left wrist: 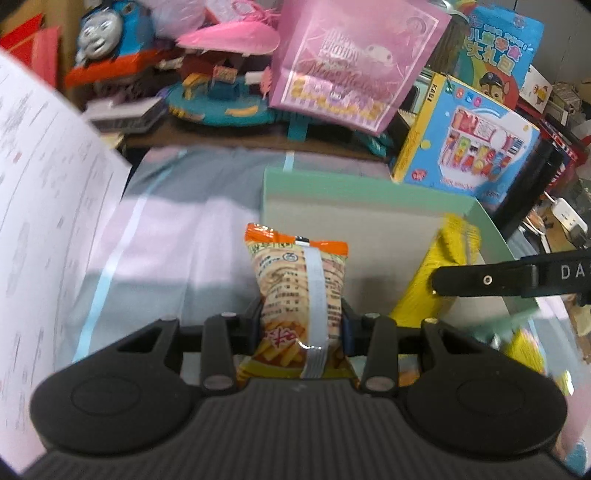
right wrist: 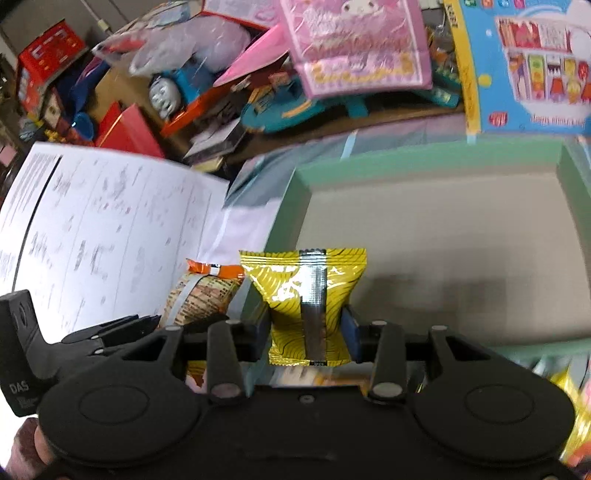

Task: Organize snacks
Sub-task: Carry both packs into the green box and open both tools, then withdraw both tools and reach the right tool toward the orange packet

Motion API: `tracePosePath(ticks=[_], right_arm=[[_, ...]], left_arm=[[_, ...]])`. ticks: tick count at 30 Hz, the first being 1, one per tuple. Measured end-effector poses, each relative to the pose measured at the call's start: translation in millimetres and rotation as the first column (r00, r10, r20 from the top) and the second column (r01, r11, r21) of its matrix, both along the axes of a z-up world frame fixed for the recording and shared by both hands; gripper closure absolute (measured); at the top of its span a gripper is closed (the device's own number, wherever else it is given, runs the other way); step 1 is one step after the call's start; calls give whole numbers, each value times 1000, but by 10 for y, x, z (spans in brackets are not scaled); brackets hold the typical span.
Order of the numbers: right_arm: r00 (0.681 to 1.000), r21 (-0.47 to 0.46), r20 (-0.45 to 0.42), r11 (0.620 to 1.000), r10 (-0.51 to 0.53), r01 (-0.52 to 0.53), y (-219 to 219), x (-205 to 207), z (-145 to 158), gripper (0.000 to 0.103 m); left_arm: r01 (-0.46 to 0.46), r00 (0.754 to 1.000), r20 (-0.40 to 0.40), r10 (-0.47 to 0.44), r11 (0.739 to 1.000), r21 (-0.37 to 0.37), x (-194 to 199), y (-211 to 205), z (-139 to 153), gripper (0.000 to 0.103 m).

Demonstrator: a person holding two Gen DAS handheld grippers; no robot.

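My left gripper [left wrist: 301, 325] is shut on an orange snack bag [left wrist: 297, 288] and holds it upright in the air, just left of a green-walled box [left wrist: 332, 181] with a bare cardboard floor. My right gripper [right wrist: 306, 332] is shut on a yellow snack bag [right wrist: 306, 291] and holds it over the near left part of the same box [right wrist: 424, 158]. The yellow bag [left wrist: 436, 273] and the right gripper's finger show at the right of the left wrist view. The orange bag [right wrist: 199, 291] and the left gripper show at the left of the right wrist view.
A large white printed sheet [left wrist: 48, 206] stands at the left. Toy boxes, a pink bag [left wrist: 351, 62] and a blue train toy [left wrist: 110, 33] crowd the far side. More snack packets [right wrist: 572, 406] lie at the near right, blurred. A pale cloth [left wrist: 166, 240] covers the surface.
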State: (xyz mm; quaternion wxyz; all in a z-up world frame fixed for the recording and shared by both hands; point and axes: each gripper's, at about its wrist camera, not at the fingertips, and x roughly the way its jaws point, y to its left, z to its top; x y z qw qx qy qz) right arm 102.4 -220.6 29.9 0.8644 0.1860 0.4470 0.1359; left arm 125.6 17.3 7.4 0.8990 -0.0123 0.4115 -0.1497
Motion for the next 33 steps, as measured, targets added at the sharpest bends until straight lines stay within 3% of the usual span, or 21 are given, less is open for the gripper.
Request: tracePosePath(ticks=[6, 12, 14, 15, 16, 17, 23, 33], right_arm=[[999, -43, -32, 999, -31, 29, -93, 655, -65, 63], [995, -11, -82, 999, -53, 52, -170, 1152, -293, 62], [992, 26, -106, 997, -65, 68, -179, 1309, -389, 55], [991, 40, -105, 995, -82, 87, -200, 1375, -419, 48], [991, 39, -93, 994, -97, 101, -213, 1417, -428, 30], [991, 28, -75, 994, -108, 110, -215, 1429, -418, 17], [995, -6, -24, 995, -99, 98, -202, 1322, -384, 2], [996, -39, -6, 995, -87, 87, -269, 871, -259, 0]], left_arm=[[28, 999, 29, -29, 999, 43, 661, -416, -60, 64], [7, 1000, 18, -9, 997, 80, 1167, -599, -276, 61], [-14, 999, 43, 9, 994, 107, 1226, -631, -289, 30], [-33, 997, 69, 25, 992, 118, 1226, -636, -277, 9], [-49, 995, 98, 38, 992, 118, 1207, -628, -259, 0], [-57, 993, 113, 44, 992, 113, 1194, -619, -240, 0], [-66, 997, 58, 60, 992, 104, 1188, -605, -265, 0], [-51, 999, 20, 49, 993, 107, 812, -647, -163, 0]])
